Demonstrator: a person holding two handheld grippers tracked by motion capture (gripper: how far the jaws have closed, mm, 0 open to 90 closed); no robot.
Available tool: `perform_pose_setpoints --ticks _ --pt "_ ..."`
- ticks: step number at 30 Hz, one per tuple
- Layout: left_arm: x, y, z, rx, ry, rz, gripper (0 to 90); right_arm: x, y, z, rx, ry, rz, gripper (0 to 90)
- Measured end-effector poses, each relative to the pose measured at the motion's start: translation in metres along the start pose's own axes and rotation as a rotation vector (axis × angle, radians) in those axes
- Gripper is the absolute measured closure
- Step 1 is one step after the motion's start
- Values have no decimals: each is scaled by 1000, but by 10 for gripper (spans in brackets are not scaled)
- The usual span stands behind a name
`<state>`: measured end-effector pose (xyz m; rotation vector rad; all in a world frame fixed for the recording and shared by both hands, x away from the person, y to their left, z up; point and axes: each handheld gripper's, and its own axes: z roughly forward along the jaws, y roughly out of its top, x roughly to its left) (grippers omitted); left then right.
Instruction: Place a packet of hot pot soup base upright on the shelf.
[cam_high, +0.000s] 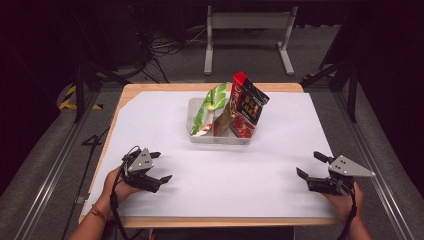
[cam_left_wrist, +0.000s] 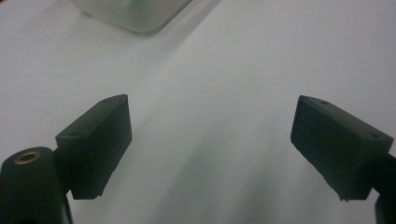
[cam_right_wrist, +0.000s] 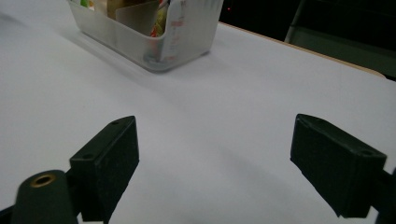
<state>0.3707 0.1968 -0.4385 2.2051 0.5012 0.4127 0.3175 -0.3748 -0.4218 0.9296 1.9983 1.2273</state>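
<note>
Both grippers sit low near the front of the table, well apart from each other and from the work. The left gripper (cam_high: 159, 170) has its jaws spread wide w/ nothing between them, and its own view shows bare white sheet in the gap; the right gripper (cam_high: 309, 166) is the same, jaws wide, empty. The stuff they'd go for is the clear plastic bin (cam_high: 196, 136) sitting toward the far middle of the white sheet (cam_high: 250, 180), w/ snack bags standing in it: a green-and-white bag (cam_high: 209, 107) leaning at the left, a red-and-black bag (cam_high: 247, 102) tilted up at the right and poking well above the rim, plus something brownish between them that I can't make out. In the right gripper view the bin's near corner (cam_right_wrist: 159, 49) shows a divider inside, so prob. compartments. My guess on handling: the bags look light, crinkly, puffed w/ air, so they'll give under the pads and the foil will likely be slick. Best hold is prob. the flat sealed top edge, esp. on the red-and-black one, since it stands clear of the rim; pinch the seam, not the belly, or contents may get crushed. The bin looks stiff but light, so it could slide on the sheet if a bag drags on it; the other gripper may need to steady the rim.
</note>
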Motion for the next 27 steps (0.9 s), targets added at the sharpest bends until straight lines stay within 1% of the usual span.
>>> perform_pose_setpoints --ticks 3,18,22,27 --pt "0 0 0 3 0 1 133 0 0 0 1 1 5 159" --pt "0 0 2 6 1 1 129 1 1 0 5 0 -2 154" --pt "0 0 1 6 1 2 129 0 1 -1 4 -1 11 154" --pt "2 0 2 5 -2 4 129 1 1 -1 8 -4 6 153"
